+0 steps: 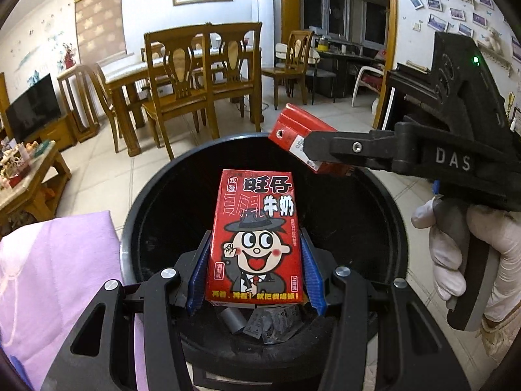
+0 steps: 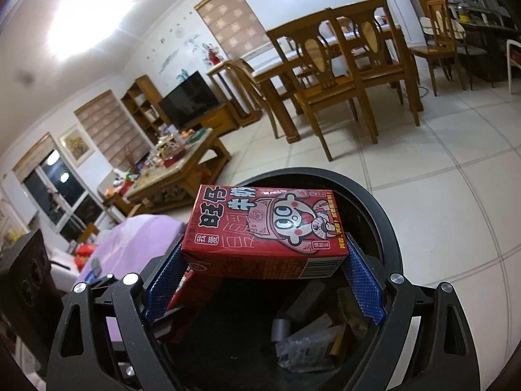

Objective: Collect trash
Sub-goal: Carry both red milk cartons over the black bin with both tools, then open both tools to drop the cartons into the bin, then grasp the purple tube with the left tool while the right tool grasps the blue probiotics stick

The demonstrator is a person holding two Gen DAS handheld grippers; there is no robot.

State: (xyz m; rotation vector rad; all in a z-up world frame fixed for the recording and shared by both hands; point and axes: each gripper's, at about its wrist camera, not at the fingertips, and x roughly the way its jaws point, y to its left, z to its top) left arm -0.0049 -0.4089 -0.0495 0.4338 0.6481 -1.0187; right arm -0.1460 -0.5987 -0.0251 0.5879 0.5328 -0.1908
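Observation:
My left gripper (image 1: 255, 277) is shut on a red milk carton (image 1: 255, 238) with a cartoon face, held upright over the open black trash bin (image 1: 140, 202). My right gripper (image 2: 263, 280) is shut on a second red milk carton (image 2: 260, 228), held sideways over the same bin (image 2: 377, 202). In the left wrist view the right gripper (image 1: 312, 150) comes in from the right above the bin's far rim with its carton (image 1: 293, 130). Grey wrappers and scraps (image 1: 260, 322) lie at the bin's bottom; they also show in the right wrist view (image 2: 306, 339).
A purple cloth (image 1: 55, 277) lies left of the bin. A wooden coffee table (image 1: 29, 176) with clutter stands at the left. A dining table with chairs (image 1: 195, 75) stands behind on the tiled floor. A dark cabinet (image 1: 400, 97) stands at the right.

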